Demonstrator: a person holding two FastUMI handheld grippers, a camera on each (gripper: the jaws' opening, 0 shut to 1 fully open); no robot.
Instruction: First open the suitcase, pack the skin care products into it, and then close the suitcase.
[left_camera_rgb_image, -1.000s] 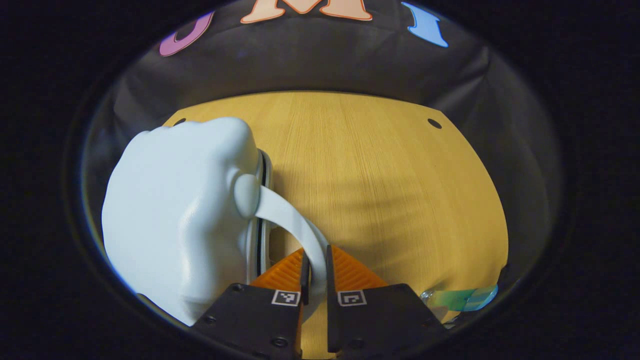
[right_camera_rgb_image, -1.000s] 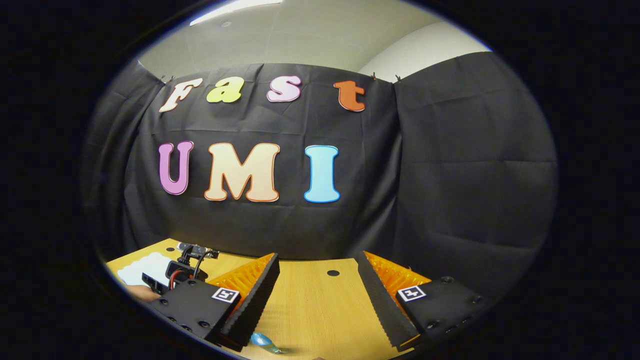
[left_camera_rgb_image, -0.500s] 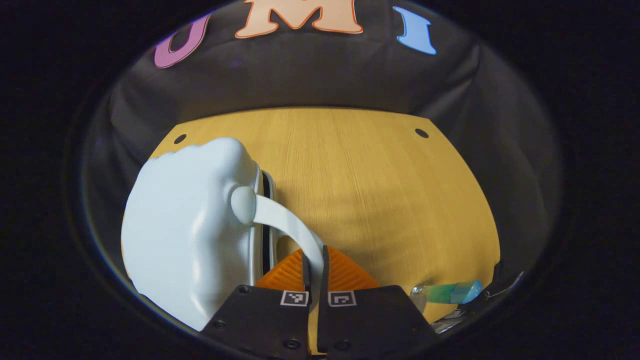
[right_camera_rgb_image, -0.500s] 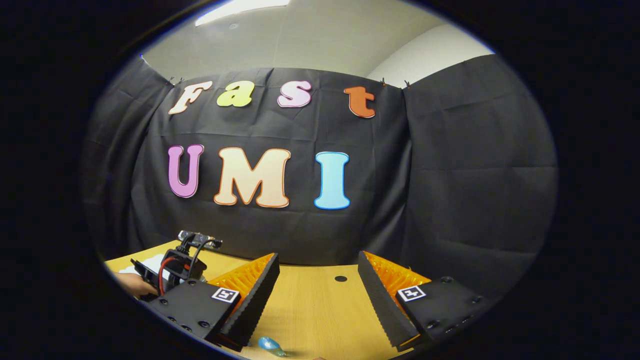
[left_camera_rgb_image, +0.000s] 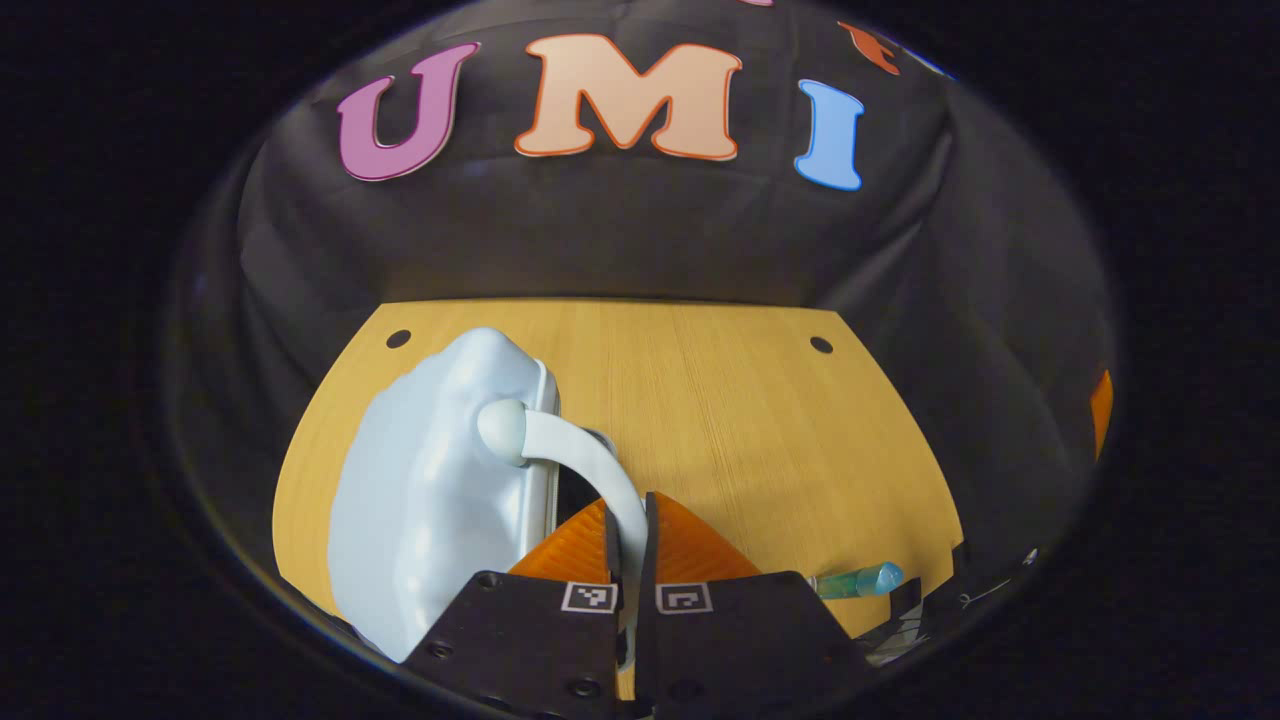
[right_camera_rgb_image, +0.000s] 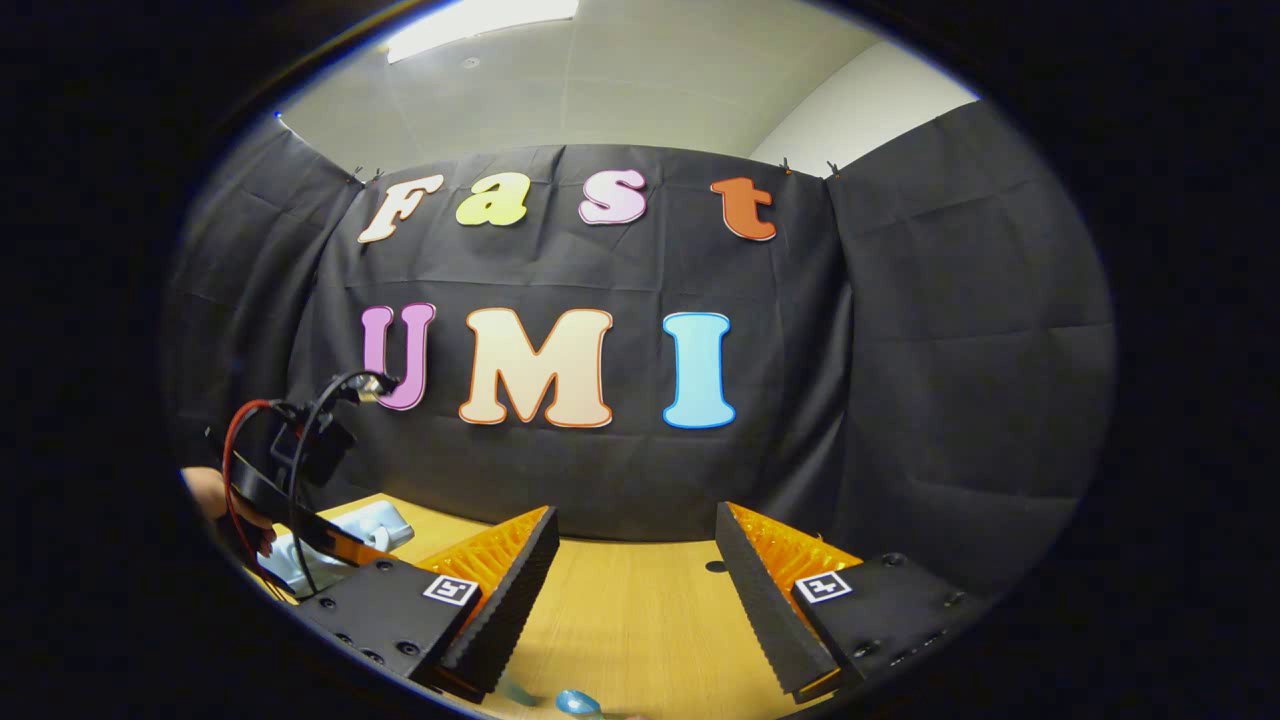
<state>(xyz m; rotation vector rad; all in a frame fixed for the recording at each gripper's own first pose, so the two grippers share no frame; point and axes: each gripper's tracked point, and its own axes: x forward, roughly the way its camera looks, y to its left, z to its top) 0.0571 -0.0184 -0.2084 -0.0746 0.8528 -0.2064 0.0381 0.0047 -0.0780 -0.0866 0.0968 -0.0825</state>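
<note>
Currently my left gripper (left_camera_rgb_image: 632, 520) is clamped on the handle (left_camera_rgb_image: 580, 462) of the case (left_camera_rgb_image: 440, 510) — both fingers pinch the pale strap where it arcs down from its round knob. Case sits on the table (left_camera_rgb_image: 720, 420), left of centre in the left gripper view, shell bulging toward the camera, seam facing right. I judge the hold is on the handle because it is the one part thin enough to fit between the fingers; a pull there should lift the lid half.

Seam looks slightly parted, dark gap beside the rim — how far open, cannot tell.

Right gripper (right_camera_rgb_image: 635, 590) hangs with fingers spread wide, holding nothing, level over the table's near edge. I judge it waits for the tube (left_camera_rgb_image: 860, 580), which lies on the table near the right edge, well apart from the case. Not yet packed.
</note>
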